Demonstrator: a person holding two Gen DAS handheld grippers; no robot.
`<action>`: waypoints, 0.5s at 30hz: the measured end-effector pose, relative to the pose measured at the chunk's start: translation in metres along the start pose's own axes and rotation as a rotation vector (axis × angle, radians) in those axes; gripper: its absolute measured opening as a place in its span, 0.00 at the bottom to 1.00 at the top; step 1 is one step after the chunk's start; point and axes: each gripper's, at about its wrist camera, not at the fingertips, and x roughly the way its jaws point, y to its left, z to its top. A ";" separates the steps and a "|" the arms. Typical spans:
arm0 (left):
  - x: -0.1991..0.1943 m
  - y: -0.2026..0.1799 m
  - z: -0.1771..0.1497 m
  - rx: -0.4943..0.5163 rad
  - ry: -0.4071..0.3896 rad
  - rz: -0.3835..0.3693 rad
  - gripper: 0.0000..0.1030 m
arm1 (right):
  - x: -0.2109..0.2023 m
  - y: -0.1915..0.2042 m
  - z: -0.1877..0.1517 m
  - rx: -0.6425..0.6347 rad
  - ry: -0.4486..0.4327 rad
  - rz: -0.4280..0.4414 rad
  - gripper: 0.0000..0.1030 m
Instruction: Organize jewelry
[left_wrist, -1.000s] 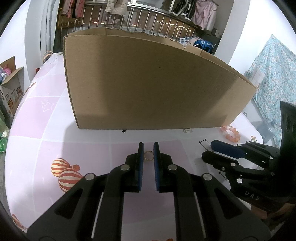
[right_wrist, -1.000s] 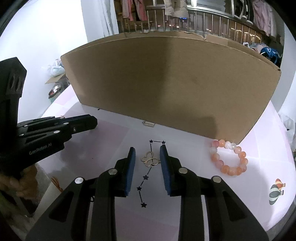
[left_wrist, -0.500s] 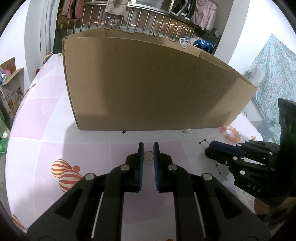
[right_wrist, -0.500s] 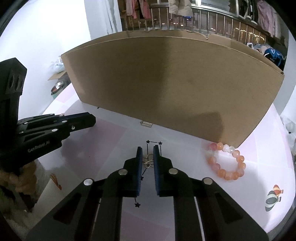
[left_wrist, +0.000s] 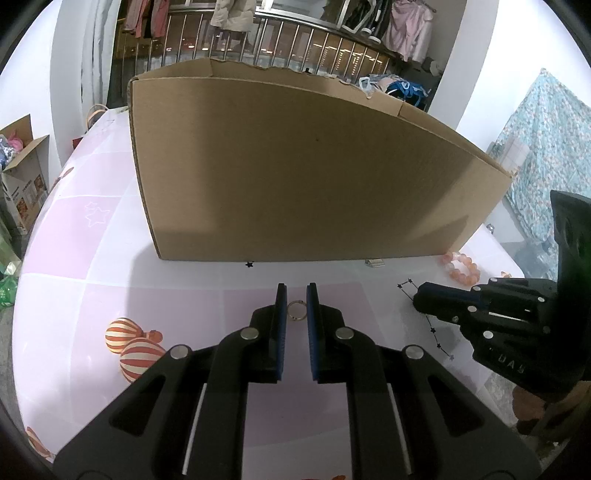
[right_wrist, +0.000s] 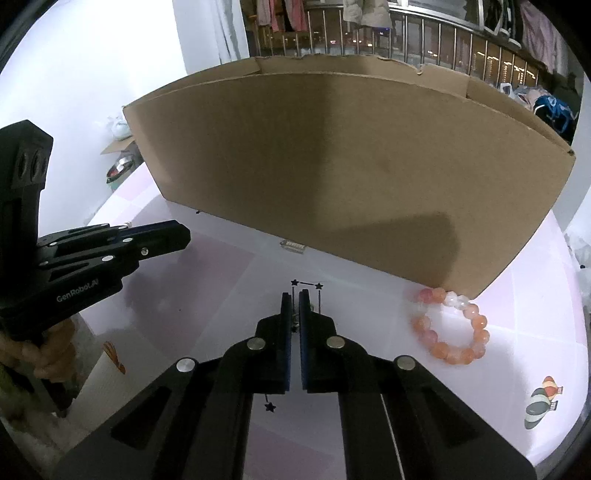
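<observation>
A small gold ring (left_wrist: 296, 311) lies on the pink tablecloth, and my left gripper (left_wrist: 296, 291) is shut on it, its blue pads touching both sides. In the right wrist view my right gripper (right_wrist: 294, 295) is shut on a small gold butterfly pendant (right_wrist: 294, 325); only a sliver of the pendant shows between the pads. An orange and white bead bracelet (right_wrist: 450, 328) lies to the right of it, against the corner of the box. A small silver clasp piece (right_wrist: 292, 246) rests at the foot of the box.
A large open cardboard box (left_wrist: 314, 184) stands just beyond both grippers and blocks the view behind. The tablecloth (left_wrist: 92, 258) has printed balloons and black stars. A hand holds the left gripper (right_wrist: 184, 234) at the left edge. Railing and hanging clothes are behind.
The right gripper's jaws have closed from wide apart onto the butterfly pendant, hiding most of it. The left gripper and the ring have not moved.
</observation>
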 end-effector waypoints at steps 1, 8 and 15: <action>0.000 0.000 0.000 0.000 0.000 0.000 0.09 | -0.001 -0.001 0.001 0.001 0.001 -0.001 0.04; -0.001 0.000 0.001 -0.001 -0.002 -0.001 0.09 | -0.002 -0.010 0.009 -0.048 0.073 0.019 0.28; 0.000 0.003 0.002 -0.005 0.001 -0.008 0.09 | 0.008 -0.001 0.016 -0.164 0.185 0.028 0.22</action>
